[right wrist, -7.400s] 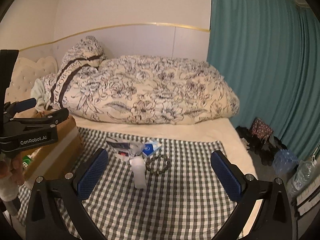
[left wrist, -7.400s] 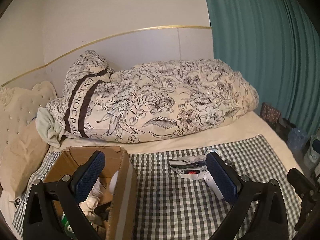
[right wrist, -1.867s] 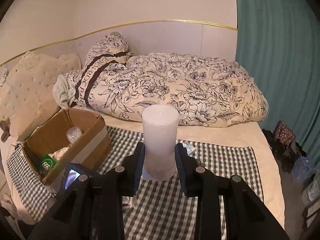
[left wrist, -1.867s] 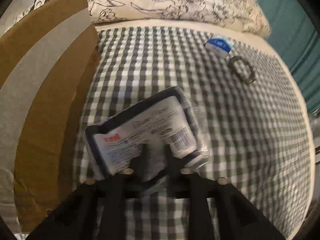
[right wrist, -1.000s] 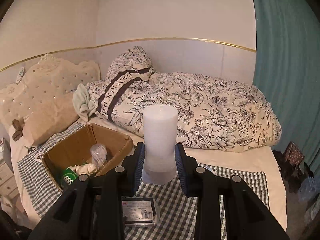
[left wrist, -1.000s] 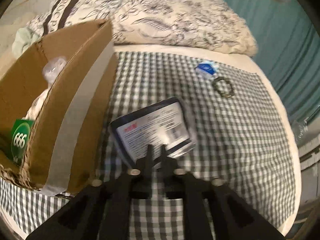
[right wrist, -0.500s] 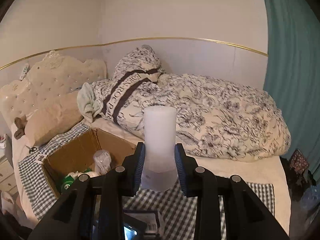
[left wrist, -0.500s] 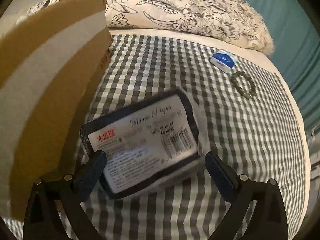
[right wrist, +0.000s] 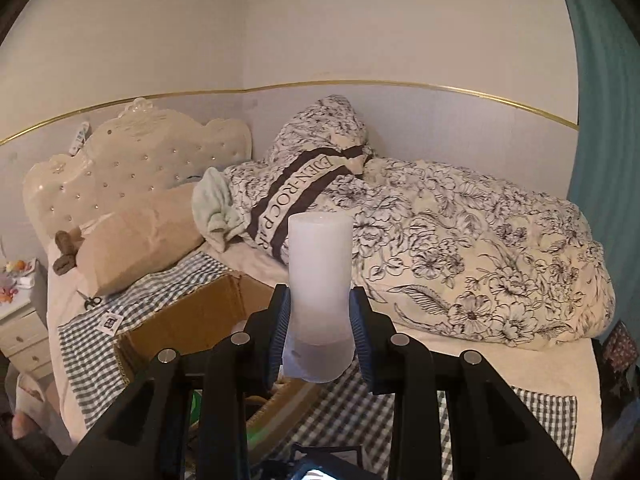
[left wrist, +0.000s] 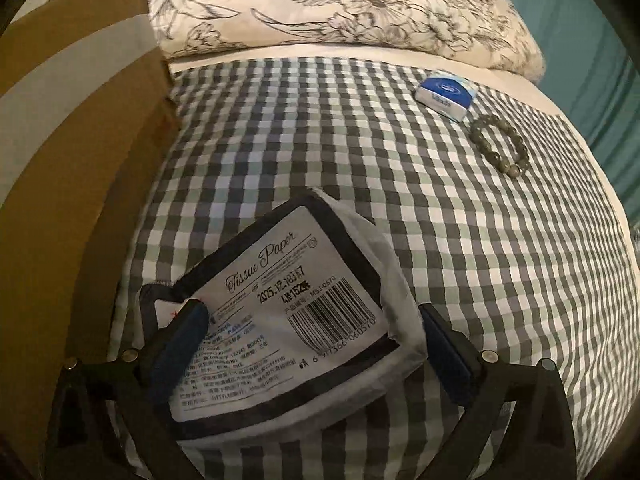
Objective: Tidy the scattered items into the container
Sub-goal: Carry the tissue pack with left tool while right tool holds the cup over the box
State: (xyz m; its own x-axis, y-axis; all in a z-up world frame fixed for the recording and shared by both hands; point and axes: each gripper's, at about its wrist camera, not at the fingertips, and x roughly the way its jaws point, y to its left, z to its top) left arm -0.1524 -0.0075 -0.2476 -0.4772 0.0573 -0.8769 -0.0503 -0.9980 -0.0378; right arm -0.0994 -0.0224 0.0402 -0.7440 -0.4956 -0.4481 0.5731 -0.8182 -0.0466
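Meanwhile the left hand-held gripper (left wrist: 310,350) stands wide, jaws closing around the tissue pack (left wrist: 280,332) lying on the checked cloth (left wrist: 460,240) beside the cardboard box (left wrist: 72,128). Up above that box, the right hand-held gripper (right wrist: 318,338) clamps a white bottle (right wrist: 320,280) upright.
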